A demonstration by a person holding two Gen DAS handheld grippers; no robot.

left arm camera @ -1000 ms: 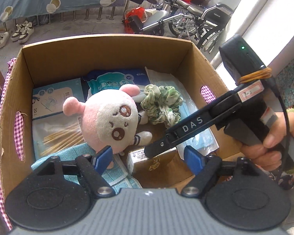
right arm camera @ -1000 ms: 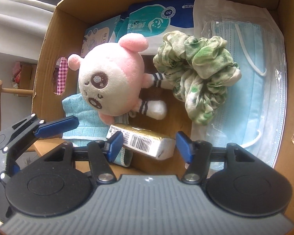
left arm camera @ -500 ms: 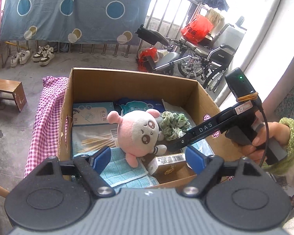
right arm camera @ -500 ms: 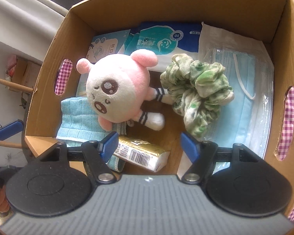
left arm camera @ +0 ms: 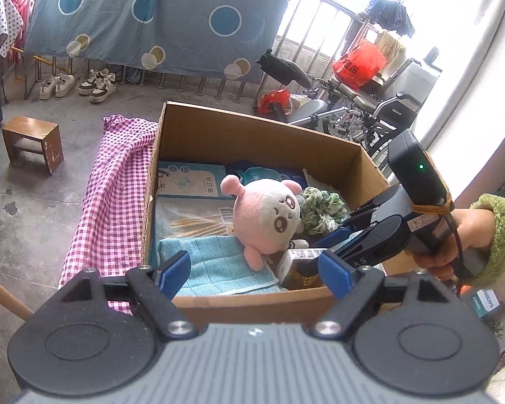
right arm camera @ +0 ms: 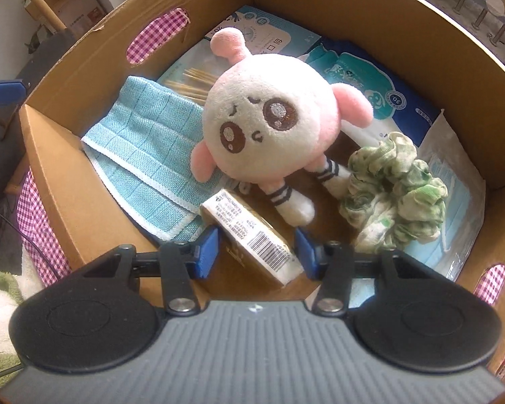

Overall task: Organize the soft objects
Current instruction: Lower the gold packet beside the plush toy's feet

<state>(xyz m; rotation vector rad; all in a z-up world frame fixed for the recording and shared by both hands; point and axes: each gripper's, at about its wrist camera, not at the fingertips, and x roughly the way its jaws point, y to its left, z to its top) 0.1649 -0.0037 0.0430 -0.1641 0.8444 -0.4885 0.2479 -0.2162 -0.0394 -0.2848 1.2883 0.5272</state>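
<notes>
A cardboard box (left arm camera: 252, 141) (right arm camera: 319, 10) holds a pink and white plush toy (left arm camera: 269, 215) (right arm camera: 272, 128), a green scrunchie (left arm camera: 319, 208) (right arm camera: 397, 192), a folded blue cloth (left arm camera: 215, 266) (right arm camera: 144, 155) and a gold tissue pack (left arm camera: 302, 266) (right arm camera: 252, 232). My right gripper (right arm camera: 255, 252) is low inside the box, its open jaws on either side of the gold pack, not pressing it. It also shows in the left wrist view (left arm camera: 339, 239). My left gripper (left arm camera: 252, 272) is open and empty, outside the box's near wall.
Flat packs line the box floor: cotton swabs (right arm camera: 191, 80), blue wet wipes (right arm camera: 370, 87), face masks (right arm camera: 454, 181). A pink checked cloth (left arm camera: 117, 195) lies under the box. A wooden stool (left arm camera: 33, 141) and a wheelchair (left arm camera: 353, 114) stand beyond.
My left gripper has pulled back and up, out of the box. My right gripper has swung round and lowered over the gold pack, with its jaws narrower than before.
</notes>
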